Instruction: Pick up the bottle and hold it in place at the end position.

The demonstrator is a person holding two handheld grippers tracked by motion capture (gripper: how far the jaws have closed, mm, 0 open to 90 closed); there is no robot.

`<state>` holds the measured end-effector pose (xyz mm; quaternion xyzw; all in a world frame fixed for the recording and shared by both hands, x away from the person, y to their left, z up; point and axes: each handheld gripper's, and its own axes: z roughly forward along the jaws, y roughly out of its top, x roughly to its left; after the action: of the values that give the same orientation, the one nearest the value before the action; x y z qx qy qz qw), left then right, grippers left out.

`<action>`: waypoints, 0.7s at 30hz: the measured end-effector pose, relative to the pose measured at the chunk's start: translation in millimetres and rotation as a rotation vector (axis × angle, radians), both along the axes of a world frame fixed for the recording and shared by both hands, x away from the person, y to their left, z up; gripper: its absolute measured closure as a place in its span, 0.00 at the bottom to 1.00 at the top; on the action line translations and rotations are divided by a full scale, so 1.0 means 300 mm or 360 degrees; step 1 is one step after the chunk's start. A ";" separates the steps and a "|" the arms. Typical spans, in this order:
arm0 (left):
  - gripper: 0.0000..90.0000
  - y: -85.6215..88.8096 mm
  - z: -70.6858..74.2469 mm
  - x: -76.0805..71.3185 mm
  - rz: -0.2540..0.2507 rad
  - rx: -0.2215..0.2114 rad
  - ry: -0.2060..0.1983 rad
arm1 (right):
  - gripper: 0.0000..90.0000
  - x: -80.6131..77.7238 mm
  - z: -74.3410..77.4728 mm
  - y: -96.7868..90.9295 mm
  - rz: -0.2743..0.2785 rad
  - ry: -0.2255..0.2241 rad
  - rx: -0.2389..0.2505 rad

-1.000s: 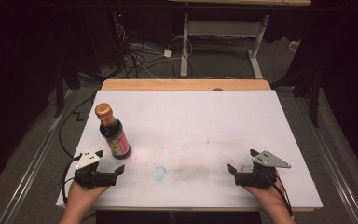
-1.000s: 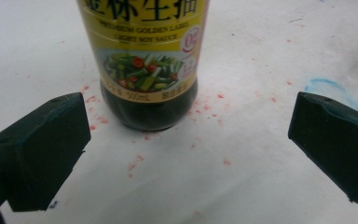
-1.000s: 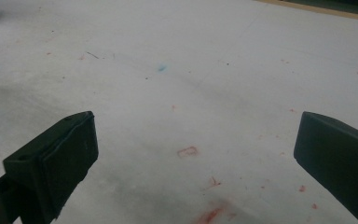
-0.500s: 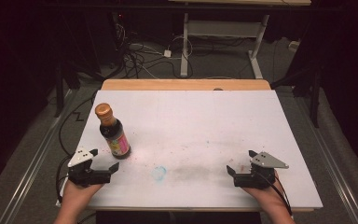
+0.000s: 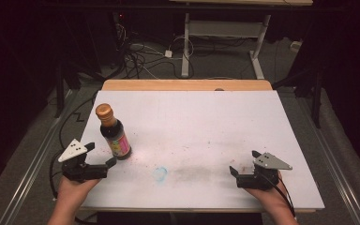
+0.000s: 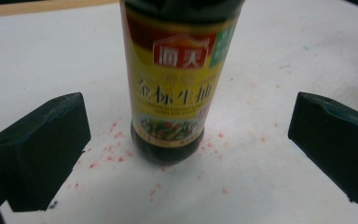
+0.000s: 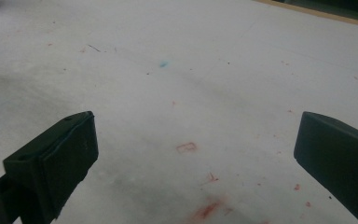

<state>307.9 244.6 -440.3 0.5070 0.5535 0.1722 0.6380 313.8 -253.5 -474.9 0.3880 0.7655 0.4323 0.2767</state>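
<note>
A dark soy sauce bottle [image 5: 114, 136] with a gold cap and a yellow-and-red label stands upright at the left of the white table [image 5: 192, 122]. My left gripper [image 5: 101, 154] is open just in front and to the left of it, pointing at it. In the left gripper view the bottle [image 6: 177, 93] stands a little beyond the left gripper [image 6: 189, 116], whose jaws are spread wide and do not touch it. My right gripper [image 5: 243, 163] rests open near the table's front right. In the right gripper view the right gripper [image 7: 196, 135] has bare table between its jaws.
The table top carries red specks around the bottle, a blue smear [image 5: 160, 173] and a grey smudge near the front middle. A wooden strip [image 5: 187, 85] runs along the far edge. Cables and a desk frame [image 5: 225, 42] lie on the floor beyond.
My left gripper has drawn a little to the left, toward the table's front-left corner, and still faces the bottle. The right gripper has barely moved.
</note>
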 end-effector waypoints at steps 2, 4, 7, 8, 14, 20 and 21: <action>0.00 -0.001 0.026 0.003 -0.0010 -0.0006 -0.0006 | 0.00 0.000 0.000 0.000 0.0001 0.0000 0.0000; 0.00 -0.006 0.054 0.004 -0.0008 -0.0008 -0.0040 | 0.00 0.003 -0.002 -0.001 0.0000 0.0006 0.0006; 0.00 -0.011 0.094 0.011 -0.0009 -0.0031 -0.0074 | 0.00 0.004 -0.004 0.003 0.0006 0.0010 0.0002; 0.00 -0.013 0.104 0.016 -0.0001 -0.0032 -0.0085 | 0.00 0.005 -0.005 0.004 0.0012 0.0008 -0.0004; 0.00 -0.024 0.149 0.048 0.0017 -0.0029 -0.0121 | 0.00 0.007 -0.007 0.006 0.0015 0.0011 0.0000; 0.00 -0.036 0.121 0.085 0.0006 -0.0025 -0.0101 | 0.00 0.005 -0.008 0.007 0.0006 0.0020 0.0007; 0.00 -0.038 0.109 0.093 0.0004 -0.0025 -0.0091 | 0.00 0.005 -0.008 0.007 0.0006 0.0020 0.0007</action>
<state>335.6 233.2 -407.5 0.4961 0.5370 0.1831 0.6572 315.3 -251.6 -477.2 0.3899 0.7670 0.4321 0.2702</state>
